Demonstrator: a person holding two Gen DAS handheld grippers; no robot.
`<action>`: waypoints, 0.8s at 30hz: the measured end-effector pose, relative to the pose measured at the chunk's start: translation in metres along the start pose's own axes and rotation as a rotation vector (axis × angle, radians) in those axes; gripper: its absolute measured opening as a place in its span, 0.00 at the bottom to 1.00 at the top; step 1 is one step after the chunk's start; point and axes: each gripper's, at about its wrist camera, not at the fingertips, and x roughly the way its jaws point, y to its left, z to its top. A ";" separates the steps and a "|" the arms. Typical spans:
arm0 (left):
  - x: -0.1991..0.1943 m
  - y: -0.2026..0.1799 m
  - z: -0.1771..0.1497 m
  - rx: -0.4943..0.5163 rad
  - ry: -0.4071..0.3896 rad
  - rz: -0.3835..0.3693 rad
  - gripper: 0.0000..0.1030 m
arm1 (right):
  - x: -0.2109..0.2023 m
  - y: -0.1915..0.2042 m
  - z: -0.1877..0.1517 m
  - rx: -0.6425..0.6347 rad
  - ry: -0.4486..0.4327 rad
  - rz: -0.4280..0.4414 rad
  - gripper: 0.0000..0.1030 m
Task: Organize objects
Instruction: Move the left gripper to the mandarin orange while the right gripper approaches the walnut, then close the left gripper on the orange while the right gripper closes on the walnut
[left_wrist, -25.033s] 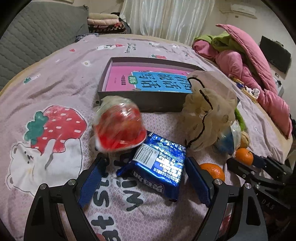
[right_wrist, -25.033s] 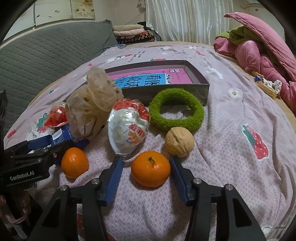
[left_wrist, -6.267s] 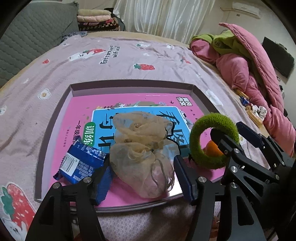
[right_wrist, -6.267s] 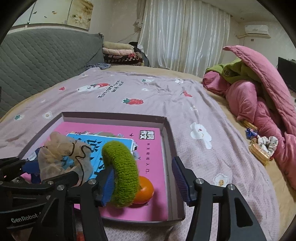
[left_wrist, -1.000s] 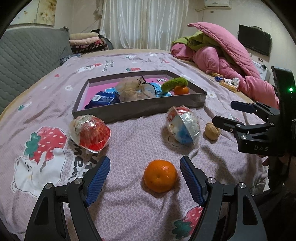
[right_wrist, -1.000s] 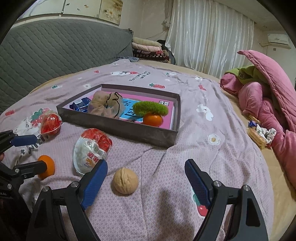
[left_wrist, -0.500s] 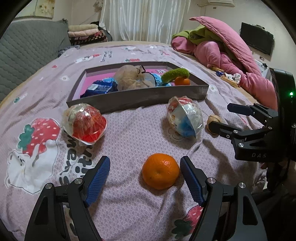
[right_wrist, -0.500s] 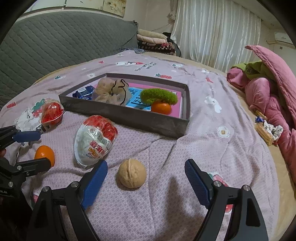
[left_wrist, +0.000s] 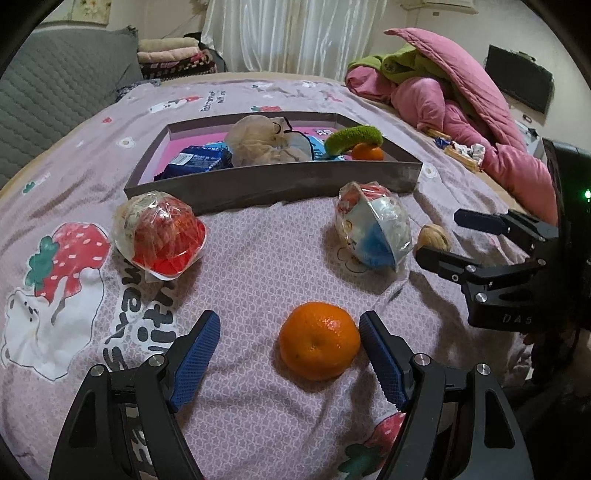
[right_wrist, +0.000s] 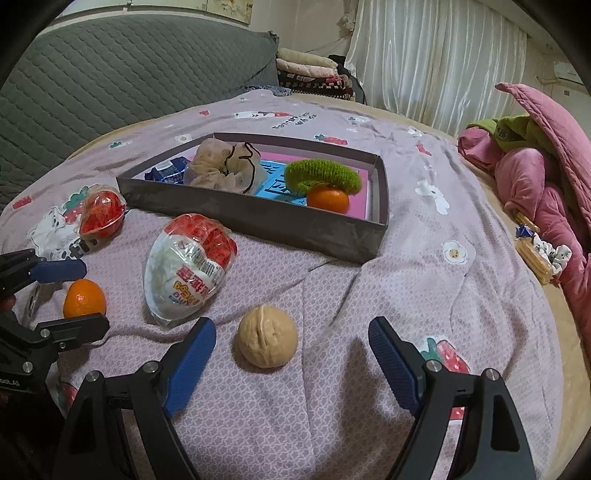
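Left gripper (left_wrist: 288, 343), jaws apart: we find the tangerine (left_wrist: 319, 340) between them, nearer its right finger. Right gripper (right_wrist: 291, 350), also apart: walnut (right_wrist: 267, 340) left of centre.

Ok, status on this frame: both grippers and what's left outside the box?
Left gripper open around tangerine. Right gripper open around walnut. Two wrapped toy eggs outside box. Nothing blocking.

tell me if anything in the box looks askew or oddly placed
One thing: the green ring in the box is not lying flat. It sits propped on the orange beneath it, tilted up at that end. The mesh bag and blue packet simply lie in the box. Nothing looks spilled or damaged.
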 end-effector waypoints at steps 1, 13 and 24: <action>0.001 0.001 0.000 -0.006 0.001 -0.002 0.77 | 0.000 0.000 0.000 0.003 0.001 0.004 0.80; 0.005 -0.008 0.003 -0.019 0.026 -0.029 0.69 | 0.010 0.004 0.000 0.002 0.033 0.011 0.61; 0.007 -0.009 0.004 -0.036 0.046 -0.062 0.50 | 0.010 0.014 0.000 -0.060 0.033 0.025 0.36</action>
